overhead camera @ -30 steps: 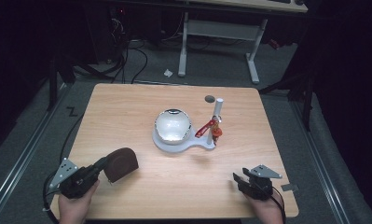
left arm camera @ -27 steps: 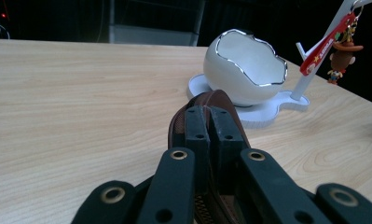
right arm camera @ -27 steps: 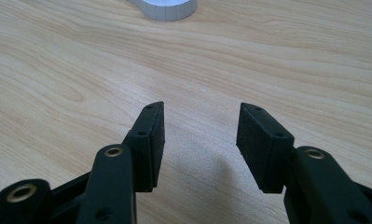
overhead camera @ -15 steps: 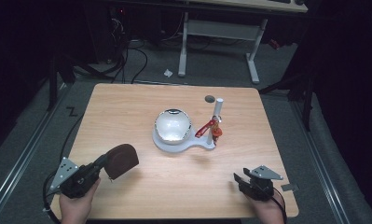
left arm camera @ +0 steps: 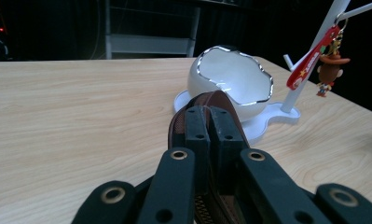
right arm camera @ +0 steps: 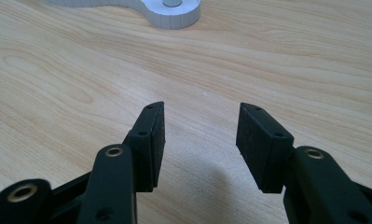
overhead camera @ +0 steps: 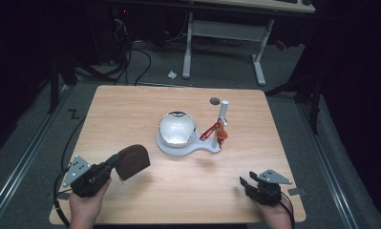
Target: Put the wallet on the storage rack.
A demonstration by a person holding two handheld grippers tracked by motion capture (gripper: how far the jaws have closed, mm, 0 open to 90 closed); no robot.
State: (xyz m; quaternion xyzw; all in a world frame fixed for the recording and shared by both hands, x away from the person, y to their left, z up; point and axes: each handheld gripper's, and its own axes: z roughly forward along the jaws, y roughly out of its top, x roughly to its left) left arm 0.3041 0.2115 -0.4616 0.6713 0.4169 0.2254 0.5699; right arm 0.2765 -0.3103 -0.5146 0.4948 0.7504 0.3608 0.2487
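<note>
Two grippers low over table [overhead camera: 131, 109]: left gripper [overhead camera: 112, 161] clamps brown pouch [overhead camera: 132, 160] near white bowl [overhead camera: 177, 129]; right gripper [overhead camera: 245, 183] wide apart, holding nothing.

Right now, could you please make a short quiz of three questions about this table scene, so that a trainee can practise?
1. True or false: the right gripper holds the brown pouch.
2. What hangs from the white stand? A) a pair of scissors B) a red strap with a small figure C) a spoon
3. Fill in the gap: the left gripper is shut on the brown ____.

Key
1. False. The right gripper is open over bare table; the left gripper holds the pouch.
2. B. The red strap with the small figure hangs there, beside the white egg-shaped bowl.
3. pouch
</note>
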